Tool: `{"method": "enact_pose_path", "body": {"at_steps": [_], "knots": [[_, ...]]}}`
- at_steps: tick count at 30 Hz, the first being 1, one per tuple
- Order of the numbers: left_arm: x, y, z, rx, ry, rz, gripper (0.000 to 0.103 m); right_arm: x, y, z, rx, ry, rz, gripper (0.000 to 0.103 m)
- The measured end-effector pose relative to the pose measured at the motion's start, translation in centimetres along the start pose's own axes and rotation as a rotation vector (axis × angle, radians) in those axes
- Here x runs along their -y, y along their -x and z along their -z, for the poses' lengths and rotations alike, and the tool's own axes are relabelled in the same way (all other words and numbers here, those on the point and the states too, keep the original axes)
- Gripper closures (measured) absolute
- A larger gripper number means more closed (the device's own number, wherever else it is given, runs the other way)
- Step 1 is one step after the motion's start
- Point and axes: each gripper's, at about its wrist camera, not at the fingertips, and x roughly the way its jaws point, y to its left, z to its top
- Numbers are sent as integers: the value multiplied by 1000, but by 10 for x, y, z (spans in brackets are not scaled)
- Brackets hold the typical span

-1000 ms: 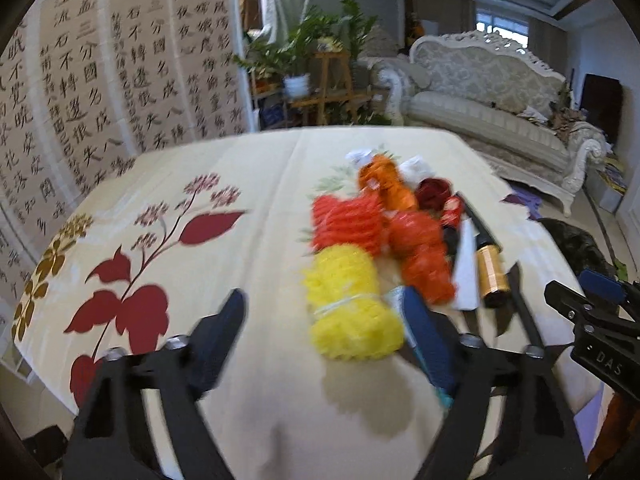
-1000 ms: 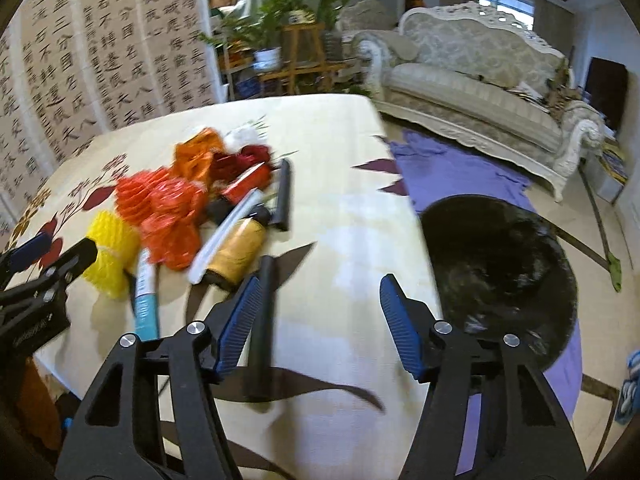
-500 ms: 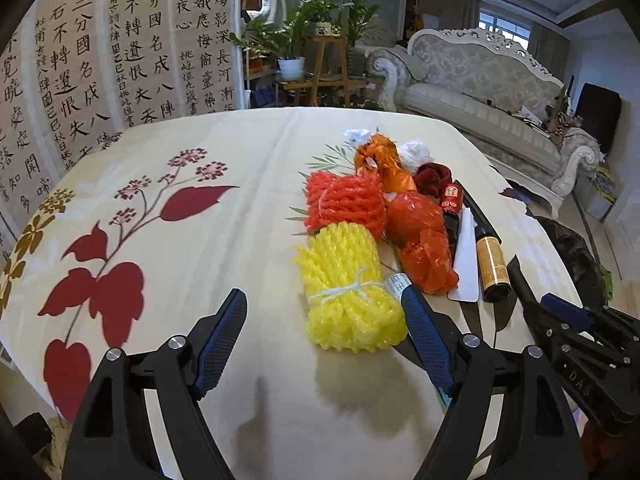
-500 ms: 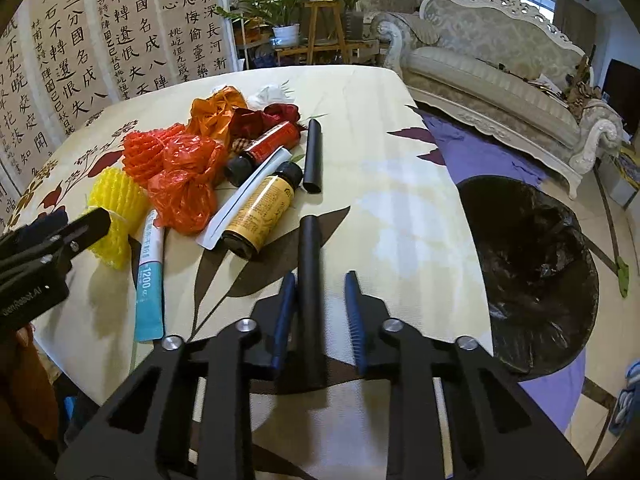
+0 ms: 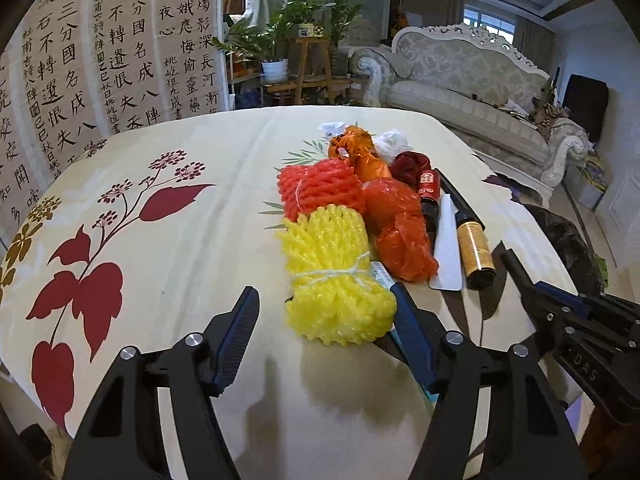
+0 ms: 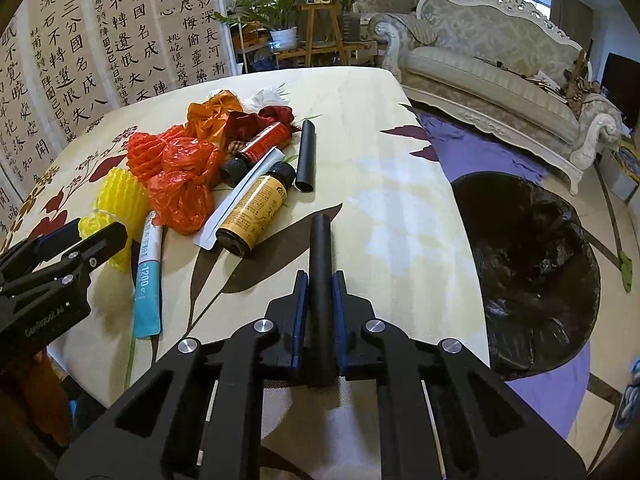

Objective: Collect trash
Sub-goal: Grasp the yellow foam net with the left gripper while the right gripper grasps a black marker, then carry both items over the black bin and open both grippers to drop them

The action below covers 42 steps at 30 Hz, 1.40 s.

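Our right gripper (image 6: 320,296) was clamped on a slim black tube (image 6: 320,256) lying on the cream floral tablecloth (image 6: 384,200), near the black-lined trash bin (image 6: 532,272) on the floor. Our left gripper (image 5: 324,320) was closing around the yellow foam net bundle (image 5: 332,280), its pads not yet pressing it.

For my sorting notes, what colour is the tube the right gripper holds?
Black tube, clearest in the right wrist view.
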Motion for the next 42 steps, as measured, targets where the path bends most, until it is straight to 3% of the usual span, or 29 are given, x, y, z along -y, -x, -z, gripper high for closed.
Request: {"method": "enact_pose_path", "body": {"at_steps": [3, 4, 10, 15, 19, 28, 42], "knots": [[3, 5, 1, 33, -5, -8, 34, 0, 0, 0, 2, -4, 2, 91], [2, 7, 1, 40, 0, -15, 26, 0, 0, -1, 2, -4, 1, 91], [-4, -2, 1, 10, 17, -22, 26, 1, 0, 0, 5, -4, 0, 91], [-2, -6, 3, -8, 10, -2, 52, 1, 0, 1, 4, -6, -2, 91], [-4, -3, 5, 7, 24, 10, 57, 1, 0, 1, 11, -9, 0, 91], [4, 23, 6, 49, 8, 43, 58, 9, 12, 1, 45, -29, 6, 91], [60, 47, -17, 138, -85, 189, 58, 61, 43, -6, 137, -122, 102, 91]]}}
